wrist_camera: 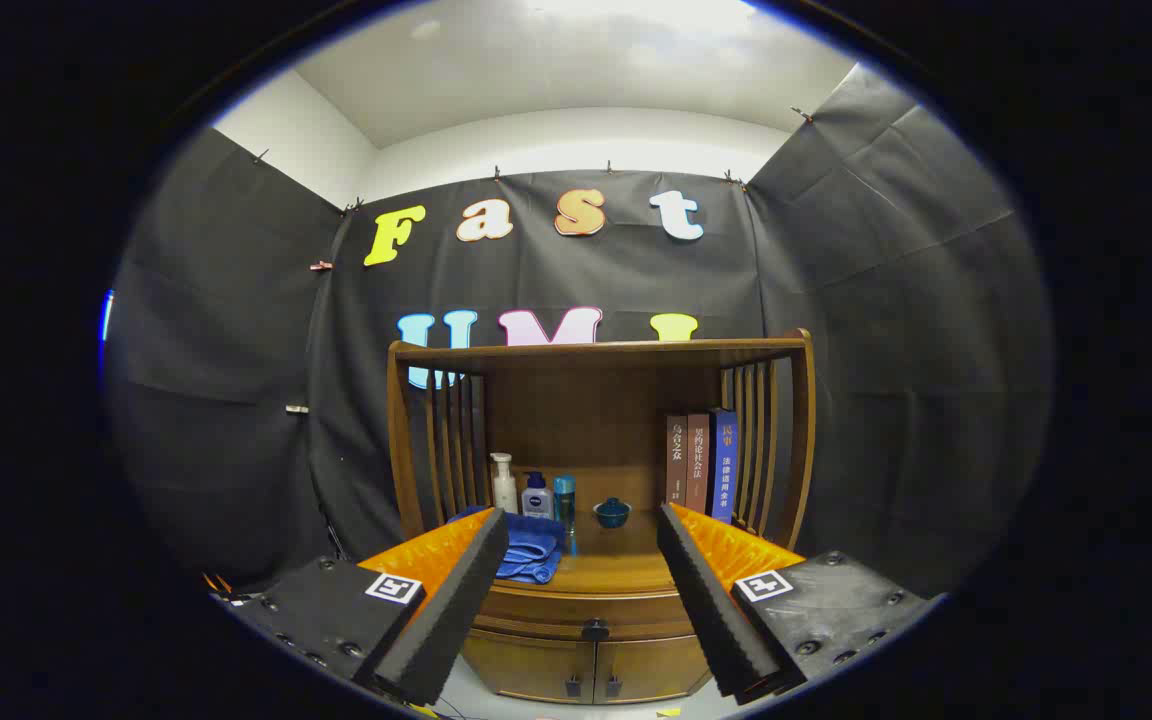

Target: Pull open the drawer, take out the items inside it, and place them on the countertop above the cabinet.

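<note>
Black cloth walls the booth behind a wooden cabinet [596, 600]. On its countertop [616, 570], from the left, I see a blue towel [528, 553], three bottles [534, 492], a small teal bowl [612, 512] and three upright books [701, 465]. My gripper [583, 530] hangs spread wide, holding nothing. Between its fingers, lower down, sits the drawer [576, 607], closed, its dark knob [594, 629] untouched.

The folded blue cloth [528, 555] is being partly covered by the open gripper's [582, 532] left finger; the wooden drawer's [581, 607] contents are being hidden.
</note>
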